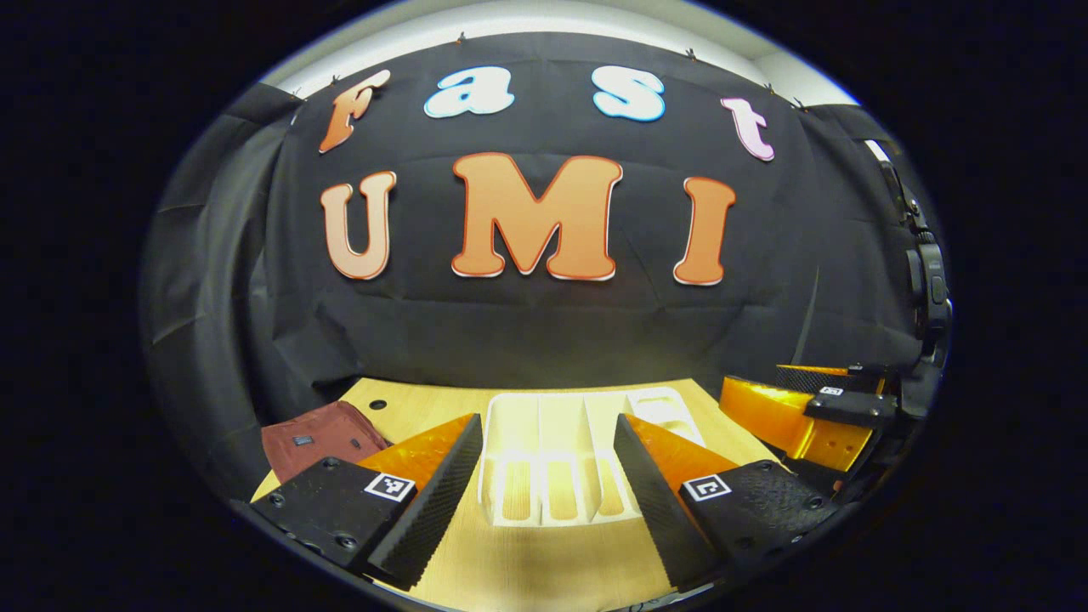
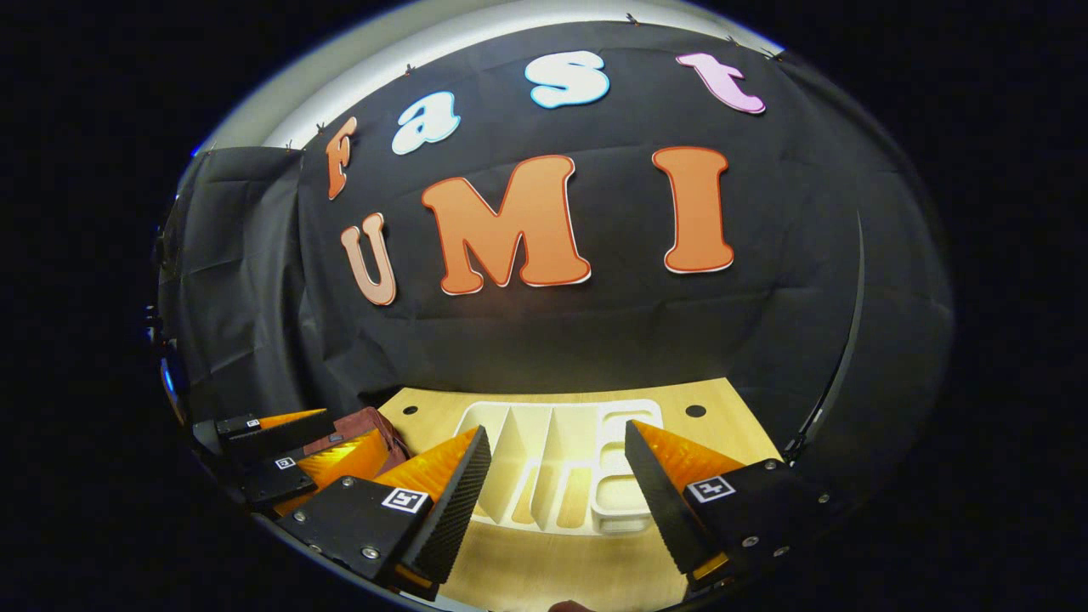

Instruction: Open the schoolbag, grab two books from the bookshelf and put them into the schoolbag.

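Schoolbag beside the empty bookshelf

Schoolbag [image 1: 319, 438] lies on the surface [image 1: 544, 561], just left of the white bookshelf [image 1: 561, 459]. Nearer, left claw [image 1: 544, 493] and right claw [image 2: 557, 501] hover before the bookshelf, both spread, pinching nothing.

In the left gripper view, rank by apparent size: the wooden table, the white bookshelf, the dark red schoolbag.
1. wooden table, largest.
2. white bookshelf.
3. dark red schoolbag, smallest, though partly cut off at the edge, so its real size is unsure.
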Motion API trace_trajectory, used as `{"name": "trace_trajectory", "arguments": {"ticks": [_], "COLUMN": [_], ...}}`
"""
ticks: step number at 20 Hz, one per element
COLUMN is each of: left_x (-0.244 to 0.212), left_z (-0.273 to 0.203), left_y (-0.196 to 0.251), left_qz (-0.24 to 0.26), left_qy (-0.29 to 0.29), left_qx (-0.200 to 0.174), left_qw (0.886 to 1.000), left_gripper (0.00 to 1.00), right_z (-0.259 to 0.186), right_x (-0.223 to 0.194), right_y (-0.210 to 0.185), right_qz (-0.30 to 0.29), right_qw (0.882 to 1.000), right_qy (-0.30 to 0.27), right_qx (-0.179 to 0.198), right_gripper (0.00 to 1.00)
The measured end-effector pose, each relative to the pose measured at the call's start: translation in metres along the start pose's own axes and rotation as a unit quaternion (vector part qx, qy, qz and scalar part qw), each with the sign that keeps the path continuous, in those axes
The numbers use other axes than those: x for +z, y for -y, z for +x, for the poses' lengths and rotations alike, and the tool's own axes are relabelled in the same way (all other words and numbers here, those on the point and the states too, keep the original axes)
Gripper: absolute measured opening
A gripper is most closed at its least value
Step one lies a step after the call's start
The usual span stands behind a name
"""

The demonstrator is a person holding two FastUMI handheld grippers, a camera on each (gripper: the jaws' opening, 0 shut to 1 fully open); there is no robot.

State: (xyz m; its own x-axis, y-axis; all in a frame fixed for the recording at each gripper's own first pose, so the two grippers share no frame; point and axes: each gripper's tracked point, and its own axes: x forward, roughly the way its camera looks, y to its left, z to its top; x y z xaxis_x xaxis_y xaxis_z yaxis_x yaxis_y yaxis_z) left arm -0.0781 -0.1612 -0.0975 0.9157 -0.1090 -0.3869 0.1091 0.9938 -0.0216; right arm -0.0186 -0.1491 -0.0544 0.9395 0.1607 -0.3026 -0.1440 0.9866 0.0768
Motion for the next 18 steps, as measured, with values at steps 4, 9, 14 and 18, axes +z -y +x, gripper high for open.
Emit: {"name": "trace_trajectory", "arguments": {"ticks": [4, 9, 14, 18], "left_x": [0.005, 0.005, 0.011, -0.006], "left_z": [-0.009, -0.008, -0.005, -0.002], "left_y": [0.011, 0.005, -0.01, -0.003], "left_qz": [0.033, 0.007, 0.001, -0.021], "left_qy": [0.031, 0.037, 0.055, 0.037], "left_qx": [0.014, 0.022, 0.041, 0.024], "left_qw": [0.999, 0.999, 0.998, 0.999], "left_gripper": [0.99, 0.99, 1.0, 0.99], "right_z": [-0.009, -0.025, -0.026, -0.021], "right_x": [0.005, 0.0, -0.004, -0.01], "right_y": [0.013, 0.022, 0.025, 0.02], "right_qz": [0.001, -0.018, -0.02, -0.016], "right_qw": [1.0, 0.999, 0.998, 0.998], "right_qy": [0.02, 0.027, 0.041, 0.034], "right_qx": [-0.015, -0.029, -0.044, -0.041], "right_gripper": [0.94, 0.94, 0.94, 0.94]}}
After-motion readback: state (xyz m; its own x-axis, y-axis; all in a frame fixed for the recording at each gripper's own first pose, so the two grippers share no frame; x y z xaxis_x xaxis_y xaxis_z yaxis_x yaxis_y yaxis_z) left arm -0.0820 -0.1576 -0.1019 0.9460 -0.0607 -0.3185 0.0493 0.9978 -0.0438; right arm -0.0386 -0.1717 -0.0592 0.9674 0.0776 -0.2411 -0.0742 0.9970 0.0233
